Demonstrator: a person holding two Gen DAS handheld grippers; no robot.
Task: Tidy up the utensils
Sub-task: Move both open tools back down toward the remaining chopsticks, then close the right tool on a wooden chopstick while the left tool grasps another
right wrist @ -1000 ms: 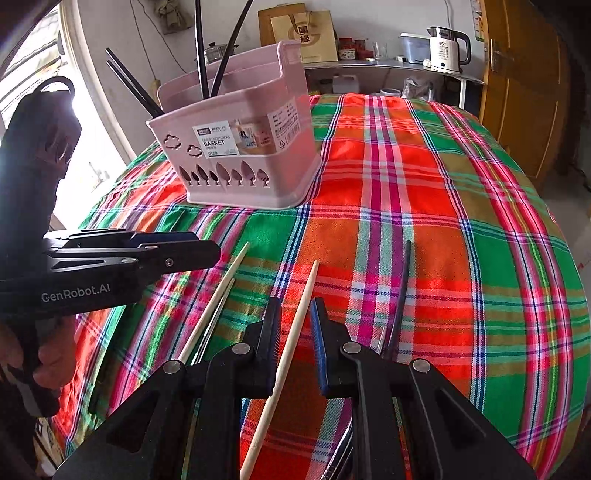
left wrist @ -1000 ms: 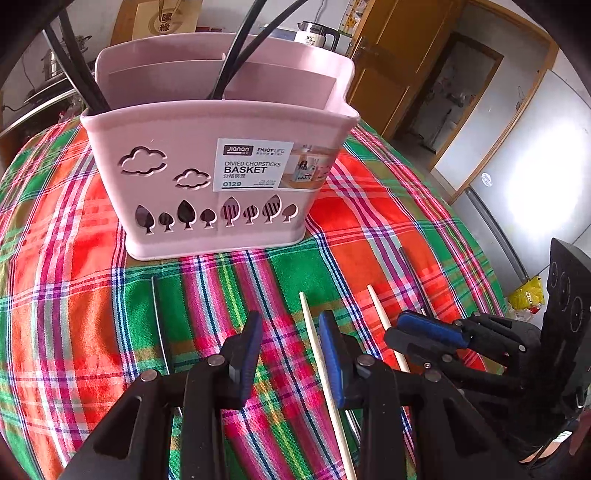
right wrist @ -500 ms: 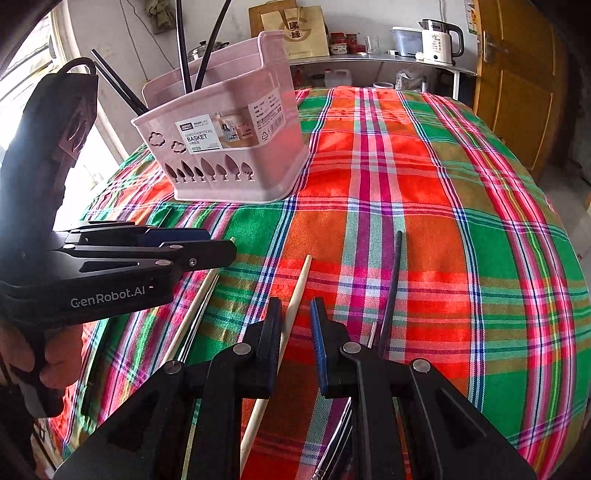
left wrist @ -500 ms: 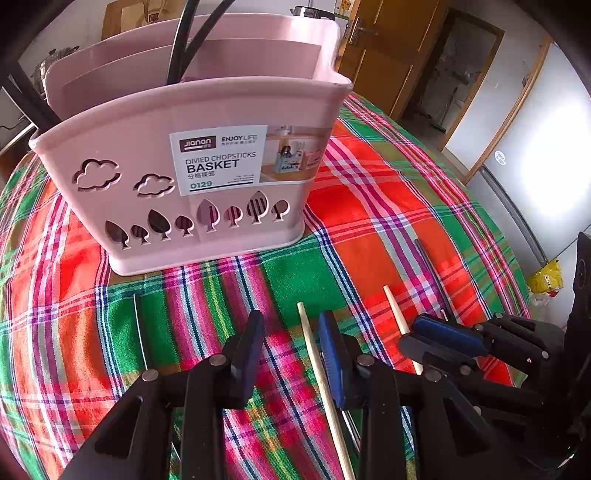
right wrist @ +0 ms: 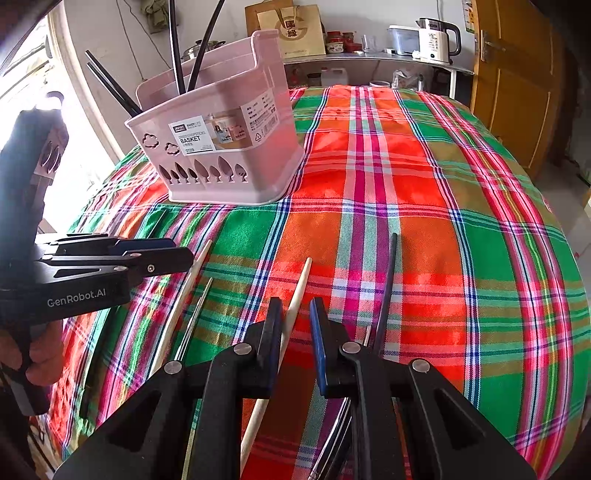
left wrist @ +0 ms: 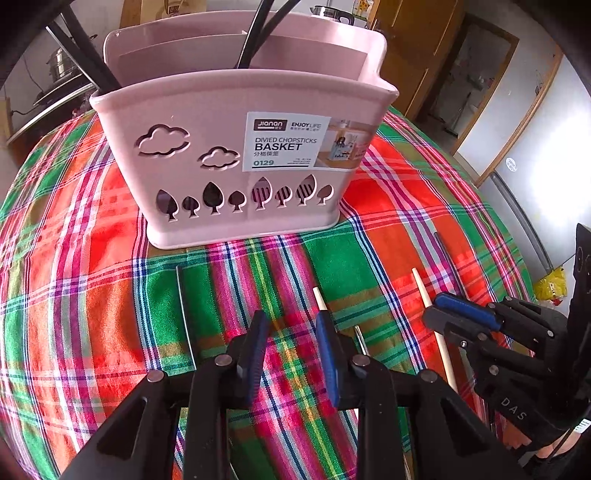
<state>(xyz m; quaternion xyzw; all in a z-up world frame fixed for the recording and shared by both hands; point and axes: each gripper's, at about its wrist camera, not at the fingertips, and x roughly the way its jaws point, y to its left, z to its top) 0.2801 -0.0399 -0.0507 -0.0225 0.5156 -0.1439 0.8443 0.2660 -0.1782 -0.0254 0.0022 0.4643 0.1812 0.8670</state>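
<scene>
Your right gripper (right wrist: 295,325) is straddling, half-open, the pale wooden chopstick (right wrist: 295,295) lying flat on the worktop: light, stiff, rolling easily, so pinch mid-shaft. Your left gripper (left wrist: 291,347) is gaping empty beside another.

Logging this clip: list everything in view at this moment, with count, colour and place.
basket: one, pink, standing on the tablecloth
chopsticks in the basket: four, black, two at its left end, two nearer the middle
wooden chopsticks: two, pale, lying on the cloth
loose black chopstick: one, on the cloth right of the right gripper
metal chopsticks: at least two, silver, on the cloth
tablecloth: one, red-green plaid, over the table
kettle: one, white and black, back shelf
paper bag: one, brown, back shelf
door: one, brown, far right
left gripper: black, jaws open, empty
right gripper: black, jaws open around one wooden chopstick
</scene>
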